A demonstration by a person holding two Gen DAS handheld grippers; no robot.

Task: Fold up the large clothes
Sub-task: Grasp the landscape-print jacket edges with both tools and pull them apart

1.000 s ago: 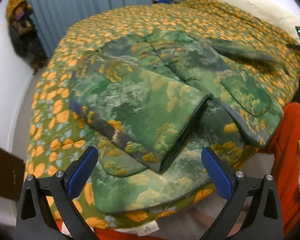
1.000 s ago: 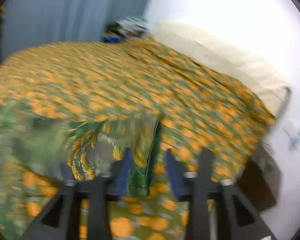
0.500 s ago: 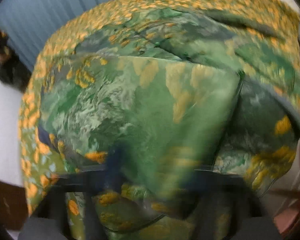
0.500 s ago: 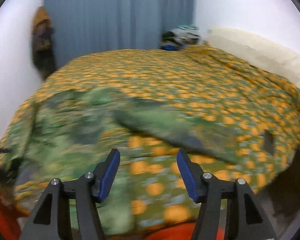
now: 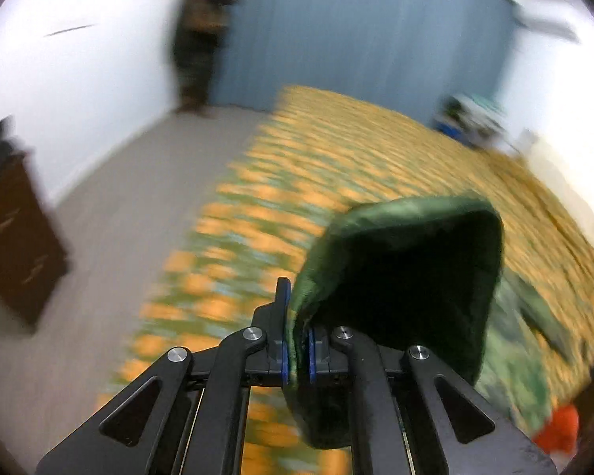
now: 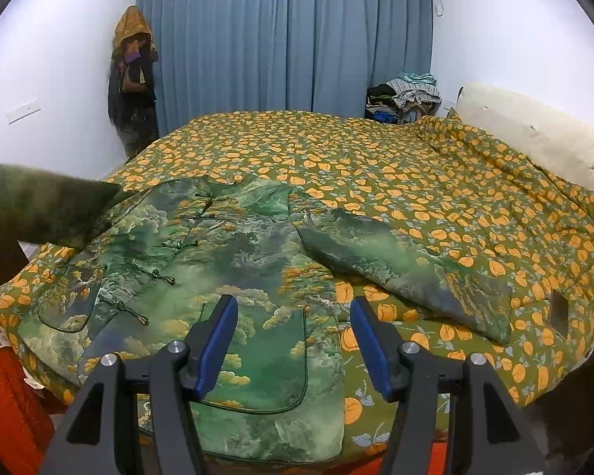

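Note:
A large green jacket (image 6: 225,253) with a landscape print and knot buttons lies face up on the bed's orange-leaf cover (image 6: 435,182). Its right sleeve (image 6: 400,265) lies spread out to the right. My left gripper (image 5: 297,352) is shut on the cuff of the left sleeve (image 5: 408,277) and holds it lifted, so the dark lining shows; the raised sleeve (image 6: 43,206) shows at the left edge of the right wrist view. My right gripper (image 6: 293,344) is open and empty, above the jacket's hem near the bed's front edge.
A blue curtain (image 6: 285,39) hangs behind the bed. Clothes hang on a stand (image 6: 132,79) at the back left, a clothes pile (image 6: 404,97) sits at the back right. A cream headboard (image 6: 534,134) is on the right. Red fabric (image 6: 8,396) and a dark cabinet (image 5: 16,237) stand at left.
My left gripper dropped onto the folded-in left sleeve, shut on its cuff and lifted it outward to the left. My right gripper let go of the right sleeve, opened and drew back toward the hem.

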